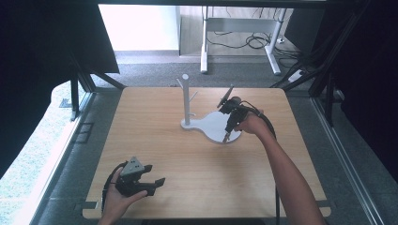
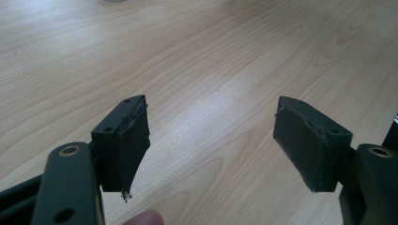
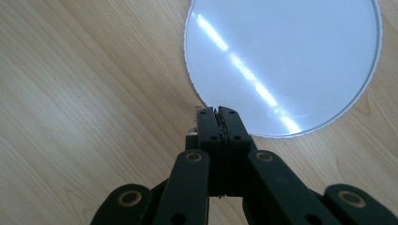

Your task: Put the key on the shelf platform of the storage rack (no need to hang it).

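Observation:
A white stand rests on the wooden table (image 1: 187, 164), with an upright post (image 1: 186, 98) bearing short pegs and a flat base (image 1: 213, 126) that widens into a round plate (image 3: 281, 56). My right gripper (image 1: 226, 138) points down at the near rim of that plate. In the right gripper view its jaws (image 3: 218, 112) are pressed together, with nothing visible between them and their tips at the plate's edge. My left gripper (image 1: 155, 174) is held low near the table's front left corner. Its jaws stand wide apart over bare wood (image 2: 211, 140).
Black frame posts (image 1: 75, 93) stand off the table's left and right sides. Beyond the far edge, a desk's white legs (image 1: 204, 51) and loose cables (image 1: 256, 42) are on the floor. A cable trails along the right forearm.

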`<move>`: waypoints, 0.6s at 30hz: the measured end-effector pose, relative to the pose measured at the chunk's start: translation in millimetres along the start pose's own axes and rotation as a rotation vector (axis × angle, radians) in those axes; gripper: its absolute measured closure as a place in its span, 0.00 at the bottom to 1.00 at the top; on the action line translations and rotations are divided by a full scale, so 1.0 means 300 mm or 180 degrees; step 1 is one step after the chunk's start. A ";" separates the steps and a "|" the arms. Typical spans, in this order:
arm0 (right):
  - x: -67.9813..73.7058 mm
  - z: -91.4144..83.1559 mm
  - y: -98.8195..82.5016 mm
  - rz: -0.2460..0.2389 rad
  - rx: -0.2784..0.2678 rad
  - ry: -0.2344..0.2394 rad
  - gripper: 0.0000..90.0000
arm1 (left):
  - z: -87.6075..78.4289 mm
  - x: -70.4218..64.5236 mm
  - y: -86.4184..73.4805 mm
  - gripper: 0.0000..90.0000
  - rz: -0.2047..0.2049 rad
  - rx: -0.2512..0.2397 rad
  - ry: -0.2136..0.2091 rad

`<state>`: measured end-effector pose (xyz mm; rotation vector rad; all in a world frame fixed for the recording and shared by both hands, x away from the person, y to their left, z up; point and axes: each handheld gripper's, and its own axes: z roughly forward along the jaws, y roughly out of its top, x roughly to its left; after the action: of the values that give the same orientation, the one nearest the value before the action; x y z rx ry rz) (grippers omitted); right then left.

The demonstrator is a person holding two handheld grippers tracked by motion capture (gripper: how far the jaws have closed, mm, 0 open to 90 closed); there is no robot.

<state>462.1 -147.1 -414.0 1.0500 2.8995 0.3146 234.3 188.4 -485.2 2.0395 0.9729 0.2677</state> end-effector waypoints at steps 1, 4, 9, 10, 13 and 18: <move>-0.002 0.000 0.005 0.0025 -0.0001 0.0003 1.00 | 0.000 0.000 0.000 0.30 0.0000 0.0000 0.0000; -0.014 -0.002 0.019 0.0057 -0.0038 0.0040 1.00 | -0.002 0.001 0.000 0.30 -0.0001 -0.0006 -0.0001; -0.036 -0.003 0.038 0.0099 -0.0094 0.0047 1.00 | -0.004 0.002 0.001 0.30 -0.0003 -0.0013 -0.0001; -0.039 -0.001 0.042 0.0104 -0.0087 0.0028 1.00 | -0.005 0.002 0.001 0.30 -0.0003 -0.0019 0.0000; -0.044 0.009 0.055 0.0110 -0.0106 0.0041 1.00 | -0.005 0.002 0.001 0.30 -0.0003 -0.0026 0.0002; -0.055 0.021 0.076 0.0124 -0.0116 0.0043 1.00 | -0.003 0.001 0.001 0.30 0.0003 -0.0021 0.0006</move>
<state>489.9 -139.5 -415.9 1.1044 2.8763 0.3760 234.0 189.1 -484.5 2.0341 0.9711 0.2728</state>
